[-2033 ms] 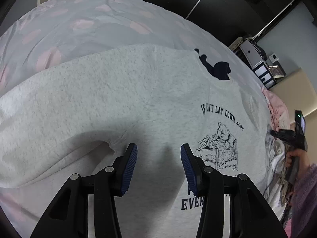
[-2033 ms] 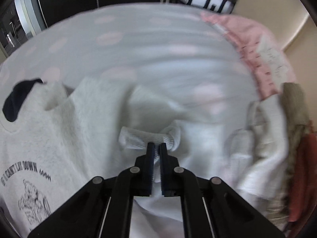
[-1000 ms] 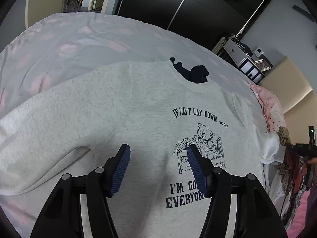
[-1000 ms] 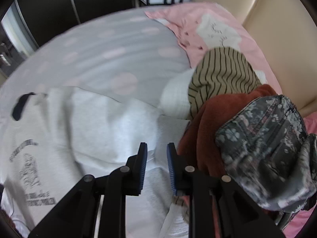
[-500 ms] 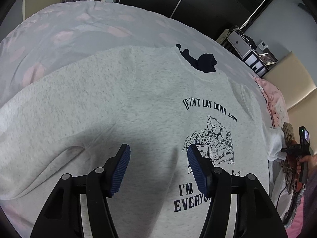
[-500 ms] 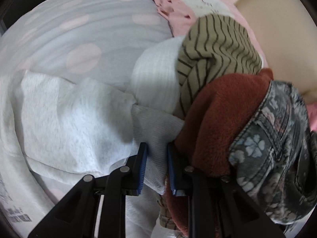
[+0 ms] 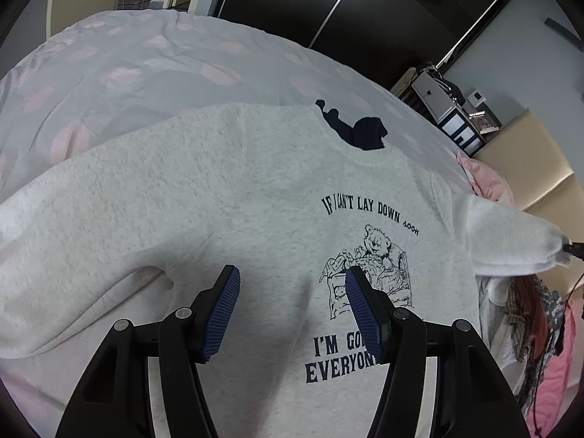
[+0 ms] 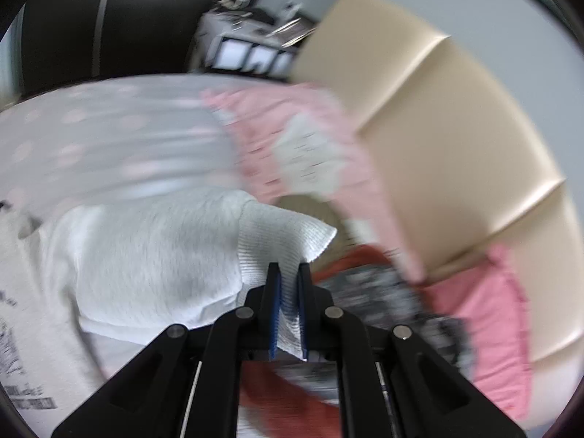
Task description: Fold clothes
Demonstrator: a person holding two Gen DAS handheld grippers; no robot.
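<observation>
1. A grey sweatshirt (image 7: 226, 197) lay spread front-up on the bed (image 7: 175, 62), its printed text and bear drawing facing the left wrist camera.
2. A dark garment (image 7: 361, 133) showed at the sweatshirt's neck opening.
3. The left gripper (image 7: 292, 308) hung over the sweatshirt's lower chest with its jaws spread apart and nothing between the blue pads (image 7: 222, 314); whether the tips touched the cloth could not be told.
4. The right gripper (image 8: 288, 284) had just been closing its jaws, and the ribbed cuff (image 8: 281, 237) of the sweatshirt's sleeve (image 8: 153, 255) sat pinched between them.
5. In the left wrist view that sleeve (image 7: 511, 241) stretched out sideways to the right, raised off the bed, with the tip of the right gripper (image 7: 573, 248) at its end by the picture's edge.
6. The right wrist view was blurred with motion.
7. Under and beside the held cuff sat a heap of other clothes (image 8: 383, 292): a rust-red piece, a dark floral piece, and something pale brown behind.
8. A pink pillow (image 8: 299, 138) lay past the heap, against a beige padded headboard (image 8: 456, 138).
9. The bed cover was pale grey with pink spots.
10. Dark wardrobe doors (image 7: 365, 11) stood beyond the bed, and a low shelf unit (image 7: 460, 127) stood near the headboard.
</observation>
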